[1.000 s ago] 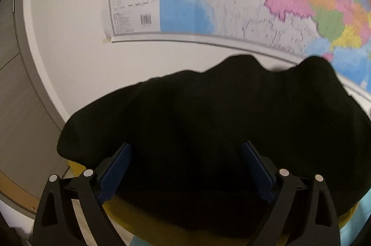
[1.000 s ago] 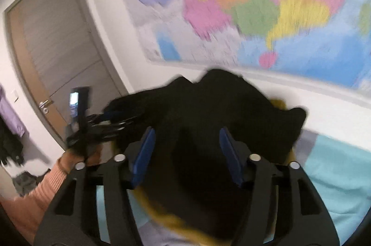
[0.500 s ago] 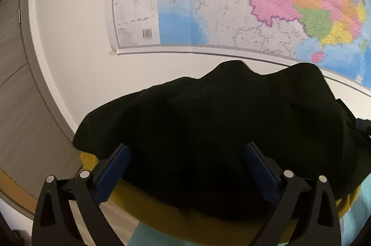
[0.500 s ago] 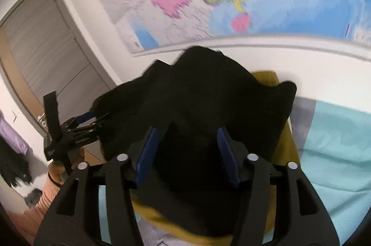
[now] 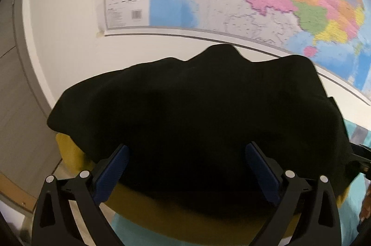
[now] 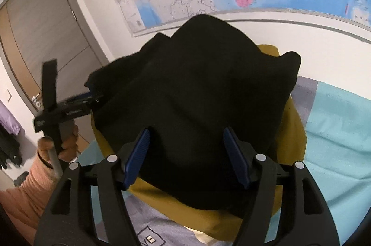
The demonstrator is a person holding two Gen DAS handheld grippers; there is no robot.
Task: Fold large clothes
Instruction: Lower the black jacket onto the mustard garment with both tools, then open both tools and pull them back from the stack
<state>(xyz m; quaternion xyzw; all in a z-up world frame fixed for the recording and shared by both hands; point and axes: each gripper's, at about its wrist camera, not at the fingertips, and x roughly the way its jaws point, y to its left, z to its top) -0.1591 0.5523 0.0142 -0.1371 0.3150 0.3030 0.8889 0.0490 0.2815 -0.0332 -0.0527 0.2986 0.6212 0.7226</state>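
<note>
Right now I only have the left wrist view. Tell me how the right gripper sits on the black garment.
Observer: The right gripper has its fingers apart, with the black garment bunched between them.
Operator: Report what lies under that garment on your side.
Observer: A mustard yellow cloth sticks out past the garment's right edge and below it.
Operator: Now place my left gripper for me.
Observer: In the right wrist view, the left gripper meets the garment's left edge, held by a hand in an orange sleeve.
</note>
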